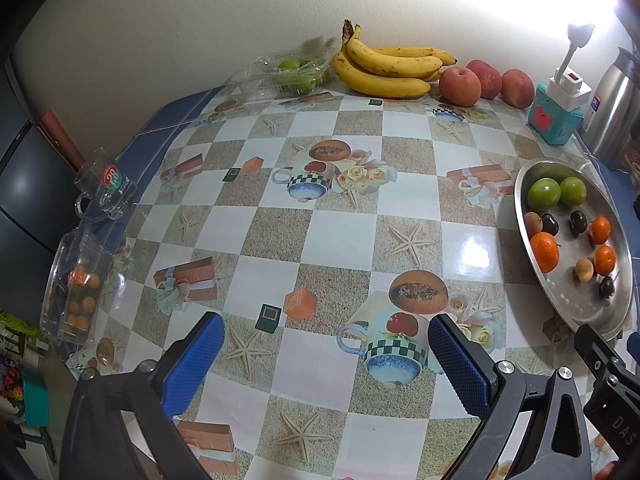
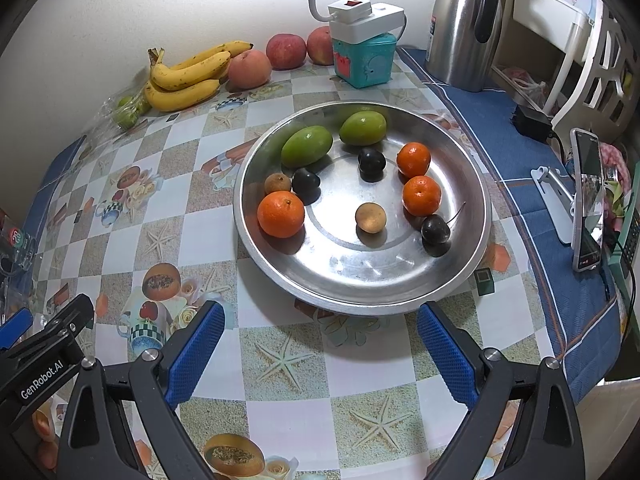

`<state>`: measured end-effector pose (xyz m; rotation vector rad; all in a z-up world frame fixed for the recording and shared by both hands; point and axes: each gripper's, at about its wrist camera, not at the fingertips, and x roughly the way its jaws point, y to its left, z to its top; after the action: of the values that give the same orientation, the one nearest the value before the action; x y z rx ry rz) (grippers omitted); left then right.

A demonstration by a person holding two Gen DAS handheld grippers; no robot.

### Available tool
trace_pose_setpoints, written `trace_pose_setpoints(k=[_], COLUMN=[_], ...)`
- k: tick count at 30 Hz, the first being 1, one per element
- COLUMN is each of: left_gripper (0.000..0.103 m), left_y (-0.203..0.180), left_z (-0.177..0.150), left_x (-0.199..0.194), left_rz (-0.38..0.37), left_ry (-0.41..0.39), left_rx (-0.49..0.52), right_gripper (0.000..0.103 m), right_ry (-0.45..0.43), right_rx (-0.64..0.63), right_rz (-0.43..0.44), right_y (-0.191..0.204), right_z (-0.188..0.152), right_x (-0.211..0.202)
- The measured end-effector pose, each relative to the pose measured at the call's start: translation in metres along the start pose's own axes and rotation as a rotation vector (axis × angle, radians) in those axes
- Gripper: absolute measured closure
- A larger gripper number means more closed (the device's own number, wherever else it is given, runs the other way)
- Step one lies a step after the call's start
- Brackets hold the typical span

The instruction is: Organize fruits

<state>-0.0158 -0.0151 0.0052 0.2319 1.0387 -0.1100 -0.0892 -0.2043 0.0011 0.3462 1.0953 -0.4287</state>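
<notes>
A round metal tray point(image 2: 400, 292) holds two green fruits point(image 2: 307, 146), three oranges point(image 2: 281, 213), dark plums point(image 2: 372, 163) and small brown fruits point(image 2: 370, 218). In the left wrist view the same tray point(image 1: 576, 308) lies at the right. A banana bunch point(image 1: 386, 66) and three apples point(image 1: 460, 86) sit along the back wall. A clear box of green fruit point(image 1: 288, 74) stands left of the bananas. My left gripper point(image 1: 326, 344) hovers open over bare tablecloth. In front of the tray's near rim my right gripper point(image 2: 320, 332) is open, holding nothing.
A clear box of small orange fruits point(image 1: 76, 292) and a glass mug point(image 1: 106, 190) stand at the table's left edge. A teal box with a power strip point(image 2: 366, 46), a steel thermos point(image 2: 464, 24) and a phone on a stand point(image 2: 586, 200) sit on the right.
</notes>
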Motion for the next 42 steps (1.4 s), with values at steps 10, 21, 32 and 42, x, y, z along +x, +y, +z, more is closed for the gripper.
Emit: trace_pose_setpoints(k=[10, 21, 32, 42], left_gripper=[0.0, 0.0, 0.0, 0.0], left_y=[0.0001, 0.0012, 0.0017, 0.0013], left_z=[-0.0011, -0.0019, -0.003, -0.0013], left_x=[0.0011, 0.0031, 0.0035, 0.0031], left_rz=[0.0, 0.0, -0.001, -0.002], left_ry=[0.003, 0.007, 0.008, 0.008], left_rx=[0.001, 0.005, 0.005, 0.007], right_gripper=[0.006, 0.006, 0.006, 0.006], right_ry=[0.001, 0.003, 0.002, 0.01], right_rx=[0.001, 0.001, 0.003, 0.015], right_rz=[0.0, 0.0, 0.0, 0.003], right_y=[0.0002, 0.0004, 0.0002, -0.0026], right_z=[0.0, -0.0007, -0.0009, -0.0015], right_x=[0.0007, 0.0013, 0.0014, 0.0033])
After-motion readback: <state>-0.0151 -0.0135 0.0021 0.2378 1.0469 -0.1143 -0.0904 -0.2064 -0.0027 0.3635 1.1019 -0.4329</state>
